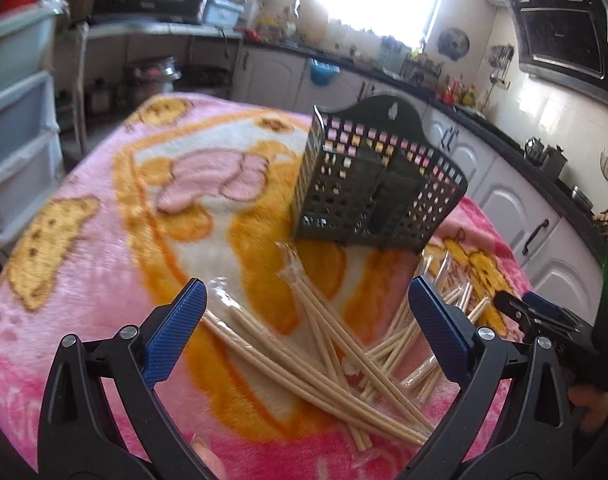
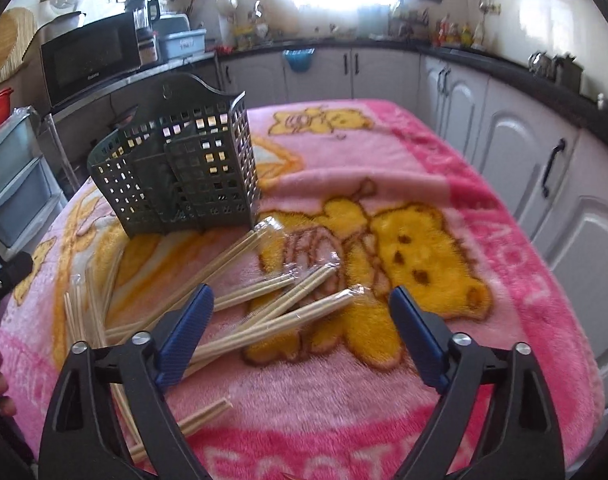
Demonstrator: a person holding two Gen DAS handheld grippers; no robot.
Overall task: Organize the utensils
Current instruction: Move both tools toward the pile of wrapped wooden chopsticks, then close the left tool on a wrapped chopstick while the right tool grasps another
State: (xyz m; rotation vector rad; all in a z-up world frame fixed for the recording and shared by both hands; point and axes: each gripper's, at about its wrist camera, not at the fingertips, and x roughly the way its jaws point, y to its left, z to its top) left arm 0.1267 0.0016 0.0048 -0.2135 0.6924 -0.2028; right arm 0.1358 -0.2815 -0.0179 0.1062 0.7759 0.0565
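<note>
Blue-padded fingers of the left gripper are standing wide apart in the left wrist view, holding nothing, and hovering above a loose heap of wrapped chopsticks lying on the pink blanket. Most of these sticks are running lengthwise away from the camera and slanting toward the right, so their long axis is lying roughly along the fingers rather than across the gap. Beyond the heap, the dark perforated utensil holder is standing upright on the blanket, its open top facing up. At the right edge the right gripper is showing, near the far end of the pile.

Seen from the right wrist, the right gripper is also gaping wide and empty. Several chopsticks are lying just ahead of and under its left finger, slanting from lower left to upper right, with the utensil holder standing farther off to the upper left. Judging from both views, each claw is about equally near the sticks; a turn of the wrist looks needed to bring the fingers across a pair.
</note>
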